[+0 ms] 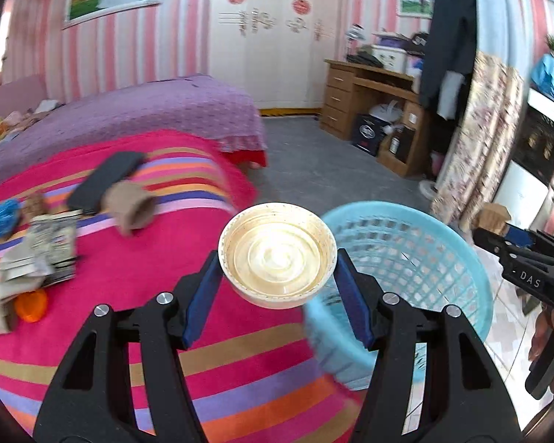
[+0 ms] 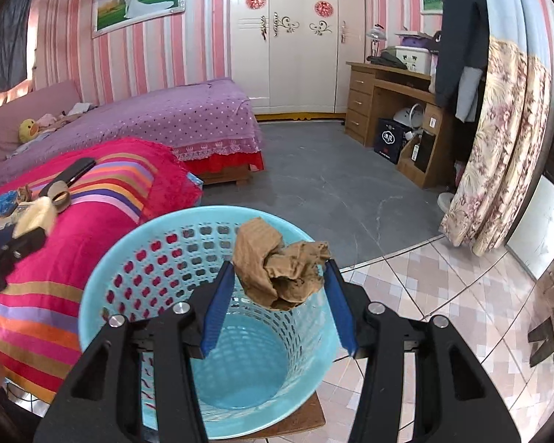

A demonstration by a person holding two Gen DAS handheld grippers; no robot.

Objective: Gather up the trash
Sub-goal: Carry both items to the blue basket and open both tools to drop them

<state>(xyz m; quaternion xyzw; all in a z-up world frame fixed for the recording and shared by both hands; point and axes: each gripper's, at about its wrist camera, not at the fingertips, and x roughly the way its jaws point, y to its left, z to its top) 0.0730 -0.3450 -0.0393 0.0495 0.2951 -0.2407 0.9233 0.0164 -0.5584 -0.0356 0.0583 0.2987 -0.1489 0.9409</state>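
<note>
Carrying loads, the left gripper (image 1: 277,277) is clamping a stained paper bowl (image 1: 277,254) beside the empty blue basket (image 2: 136,258), the right gripper (image 2: 277,288) is pinching crumpled brown paper (image 2: 280,269) above it, while a cardboard tube (image 1: 129,206) and wrappers (image 1: 40,254) are waiting on the striped blanket's (image 1: 136,280) far edge.

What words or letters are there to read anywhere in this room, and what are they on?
"DAS": white letters on the black body of the right gripper, seen from the left wrist view.
Dark box under the desk: a white label, too small to read.
Packets on the striped blanket: print too blurred to read.
Red round signs on the wardrobe: too small to make out.
Nothing else reads.
</note>
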